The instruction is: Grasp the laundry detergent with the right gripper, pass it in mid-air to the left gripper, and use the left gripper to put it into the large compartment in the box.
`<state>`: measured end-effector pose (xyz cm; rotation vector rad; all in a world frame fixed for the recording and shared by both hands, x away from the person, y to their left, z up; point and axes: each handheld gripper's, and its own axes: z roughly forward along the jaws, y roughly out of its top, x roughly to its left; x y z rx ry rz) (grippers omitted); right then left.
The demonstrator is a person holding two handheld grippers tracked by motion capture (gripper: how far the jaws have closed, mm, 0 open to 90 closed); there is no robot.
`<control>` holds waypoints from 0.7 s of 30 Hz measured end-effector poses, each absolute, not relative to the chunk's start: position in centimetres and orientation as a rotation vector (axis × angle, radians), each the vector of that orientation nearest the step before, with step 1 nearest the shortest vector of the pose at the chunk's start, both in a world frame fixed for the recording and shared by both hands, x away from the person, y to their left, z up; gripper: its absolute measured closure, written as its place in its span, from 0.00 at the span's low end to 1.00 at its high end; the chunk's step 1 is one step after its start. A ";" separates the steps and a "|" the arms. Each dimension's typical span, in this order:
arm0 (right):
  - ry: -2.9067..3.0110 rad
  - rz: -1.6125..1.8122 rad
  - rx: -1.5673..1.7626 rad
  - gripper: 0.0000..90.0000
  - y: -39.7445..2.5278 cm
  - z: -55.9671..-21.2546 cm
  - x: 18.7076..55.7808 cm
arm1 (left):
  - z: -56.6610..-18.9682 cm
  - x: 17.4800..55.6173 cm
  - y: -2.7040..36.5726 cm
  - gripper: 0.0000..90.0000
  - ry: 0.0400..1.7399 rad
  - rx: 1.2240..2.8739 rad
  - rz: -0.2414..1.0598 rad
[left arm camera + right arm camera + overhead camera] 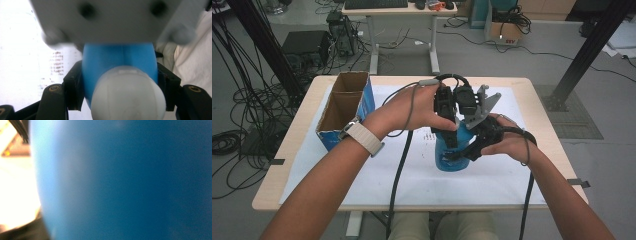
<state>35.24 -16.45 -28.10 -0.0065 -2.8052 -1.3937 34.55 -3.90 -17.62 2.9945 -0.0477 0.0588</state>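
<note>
A blue bottle (446, 159) with a white cap (127, 96) stands upright on the white sheet at mid-table. My left gripper (451, 134) comes down from above and is shut on the bottle (117, 58) just below the cap, one black jaw on each side. My right gripper (466, 150) reaches in from the right and is shut on the bottle's body, with one jaw lying across its front. The blue wall of the bottle (125, 180) sits pressed close in the right gripper view, hiding the jaws there. The right gripper's grey plate (112, 20) hangs over the bottle.
An open cardboard box (344, 107) with blue sides and two compartments stands at the table's left. A white sheet (422, 182) covers most of the wooden tabletop. Cables trail from both grippers toward the front edge. A desk and floor cables lie beyond the table.
</note>
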 end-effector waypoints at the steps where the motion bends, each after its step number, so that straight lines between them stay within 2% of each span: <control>1: -2.800 -1.346 -0.096 0.14 -16.7 -28.2 35.0 | -17.7 34.6 -3.8 0.42 -0.049 3.002 0.058; 8: -2.794 -1.241 -0.252 0.09 -19.5 -28.9 34.5 | -17.9 34.9 -3.1 0.42 0.000 3.019 0.071; 16: -2.883 -1.113 -0.402 0.07 -22.3 -28.9 35.0 | -17.1 35.3 -2.1 0.42 0.065 3.015 0.112; 21: -2.917 -1.032 -0.390 0.05 -24.0 -28.5 35.0 | -16.6 35.7 -1.9 0.42 0.087 3.021 0.137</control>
